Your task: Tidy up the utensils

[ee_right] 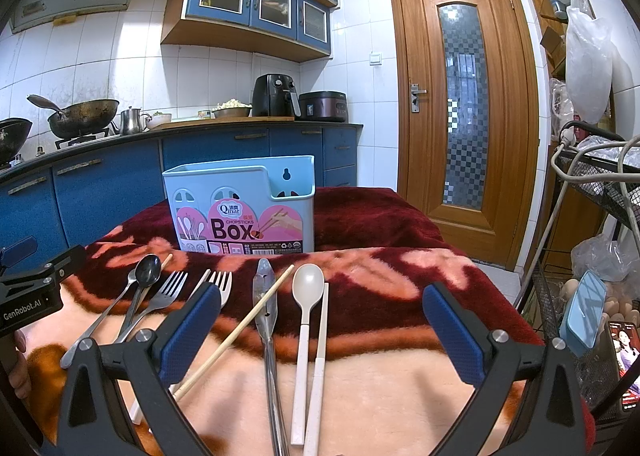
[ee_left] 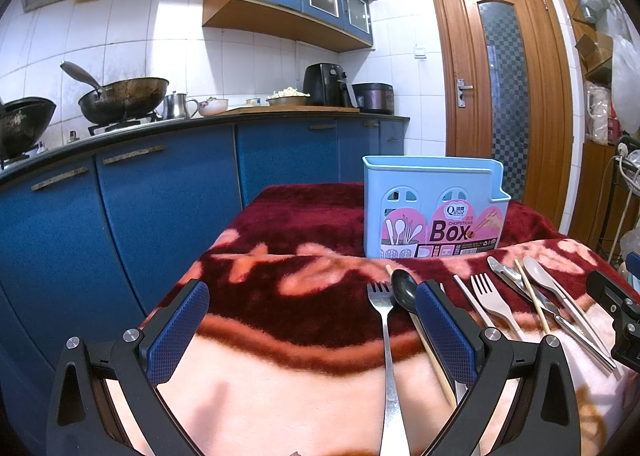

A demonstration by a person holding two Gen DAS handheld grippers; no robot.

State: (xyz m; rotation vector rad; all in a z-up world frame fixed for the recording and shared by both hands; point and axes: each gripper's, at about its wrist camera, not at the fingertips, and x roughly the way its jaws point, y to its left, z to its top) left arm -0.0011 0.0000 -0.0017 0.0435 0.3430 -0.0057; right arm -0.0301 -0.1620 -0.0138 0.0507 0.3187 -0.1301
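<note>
- Utensils lie in a row on the blanket-covered tabletop (ee_right: 380, 396), in front of the blue box (ee_right: 244, 208); my left gripper (ee_left: 312, 332) and right gripper (ee_right: 322, 336) hover with fingers spread, holding nothing.
- I judge the crossing chopstick (ee_right: 240, 332) and tongs (ee_right: 266, 308) could snag together; plush pile hampers pinching.
- Kitchen behind: counter, wok (ee_right: 84, 116), wooden door (ee_right: 464, 104).

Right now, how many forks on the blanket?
2: a metal fork beside the dark spoon on the left, and a pale plastic fork just right of it, partly hidden behind a right gripper finger.
</note>
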